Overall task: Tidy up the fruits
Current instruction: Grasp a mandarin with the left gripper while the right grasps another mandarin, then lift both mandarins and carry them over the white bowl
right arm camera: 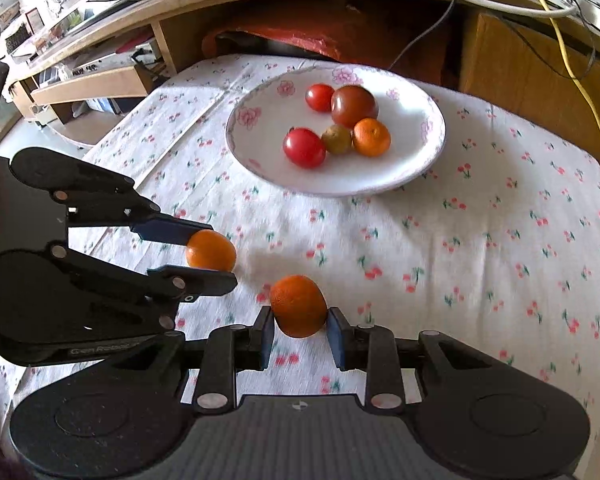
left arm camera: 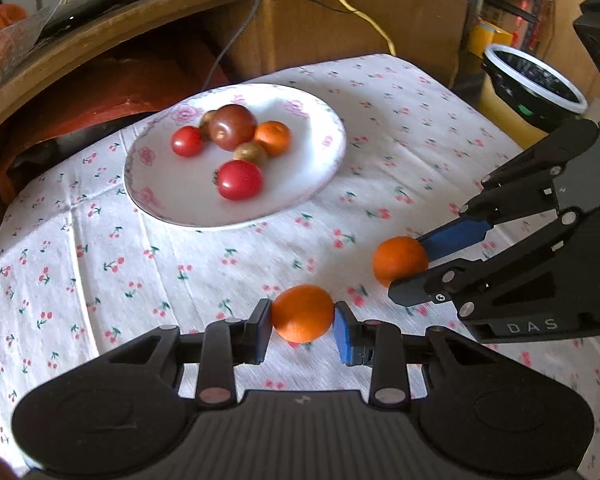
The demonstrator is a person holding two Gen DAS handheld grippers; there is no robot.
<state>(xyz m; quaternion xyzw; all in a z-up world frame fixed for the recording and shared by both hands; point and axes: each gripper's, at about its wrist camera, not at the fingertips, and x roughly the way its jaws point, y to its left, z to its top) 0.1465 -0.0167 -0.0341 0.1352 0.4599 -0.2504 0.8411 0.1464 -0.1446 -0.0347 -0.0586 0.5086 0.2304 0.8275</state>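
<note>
Cherry-print tablecloth (left arm camera: 220,264) — wooden desk (left arm camera: 100,36) behind

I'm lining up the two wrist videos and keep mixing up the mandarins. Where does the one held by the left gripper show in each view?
Left wrist view: the left gripper's mandarin sits bottom centre, between the left gripper fingers.
Right wrist view: the same mandarin is at middle left, in the gripper entering from the left.
Shared landmark: the floral plate of fruit beyond it.

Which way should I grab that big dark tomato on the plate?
Come from above and pinch the dark tomato across its widest part. Fruit crowds its sides, so the fingers should drop into the free gaps toward the plate rim, not beside the red tomato.
</note>
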